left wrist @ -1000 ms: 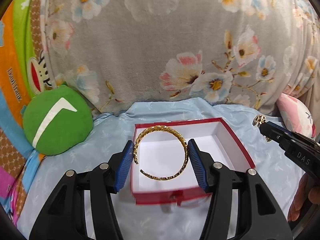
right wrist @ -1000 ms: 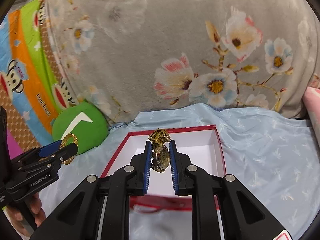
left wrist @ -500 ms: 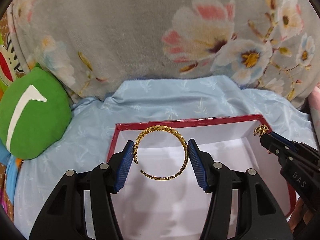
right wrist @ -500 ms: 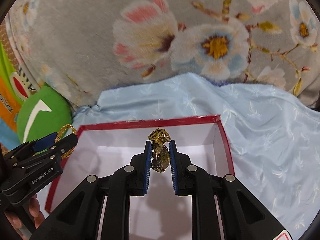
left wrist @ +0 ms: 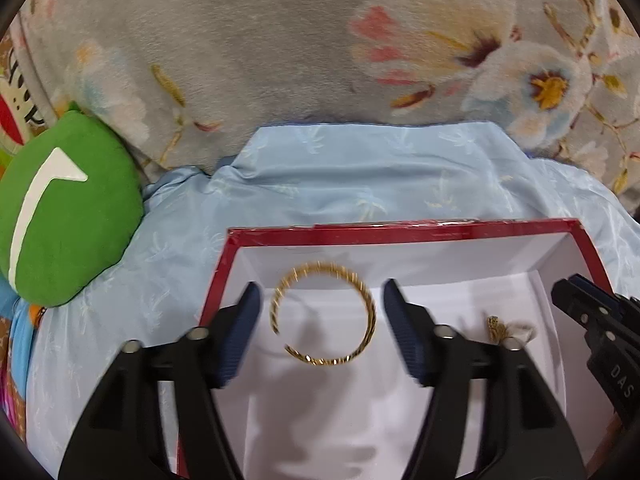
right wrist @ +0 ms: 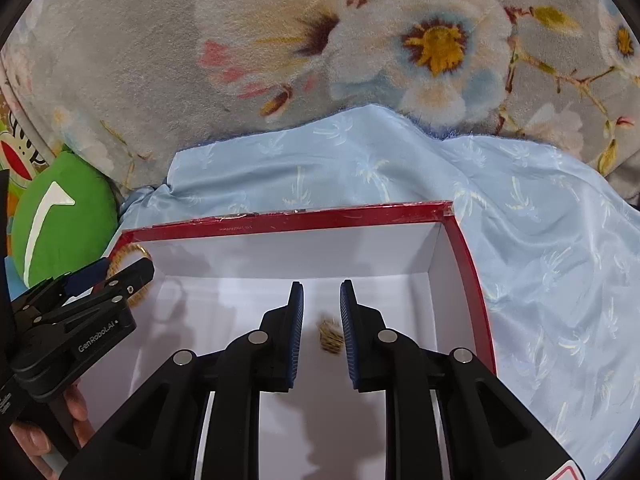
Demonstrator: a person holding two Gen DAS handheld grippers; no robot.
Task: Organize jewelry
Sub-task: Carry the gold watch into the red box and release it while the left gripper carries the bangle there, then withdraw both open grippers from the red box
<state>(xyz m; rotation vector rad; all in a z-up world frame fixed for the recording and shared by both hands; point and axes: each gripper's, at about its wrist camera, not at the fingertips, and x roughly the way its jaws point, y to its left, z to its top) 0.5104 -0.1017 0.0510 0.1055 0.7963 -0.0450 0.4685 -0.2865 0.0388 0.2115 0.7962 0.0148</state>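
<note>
The red box (left wrist: 400,229) with a white inside sits on a pale blue cloth (left wrist: 360,176), and both tools point down into it.

The left tool (left wrist: 322,334) is over the left half of the box. Its jaws are opening, and the blue pads (left wrist: 240,336) stand clear on either side of the gold bangle (left wrist: 324,316), which is between them with a gap at each side. The bangle is an open ring, blurred in the left wrist view, and it shows against the white floor of the box, near the box's far wall; whether it lies on the floor or is in the air cannot be told.

The right tool (right wrist: 322,330) is over the right half of the box. Its jaws are opening too, only a little apart, and the small gold watch (right wrist: 330,336) shows between the pads, blurred, against the box floor. It appears free of the pads. In the left wrist view the same piece (left wrist: 500,330) lies on the box floor, right of the bangle.

Behind the box rises a grey floral blanket (left wrist: 280,60). Left of the box is a green round cushion (left wrist: 68,216) with a white mark. A person's fingers (right wrist: 36,438) show under the left tool's handle at the near left corner of the box.
</note>
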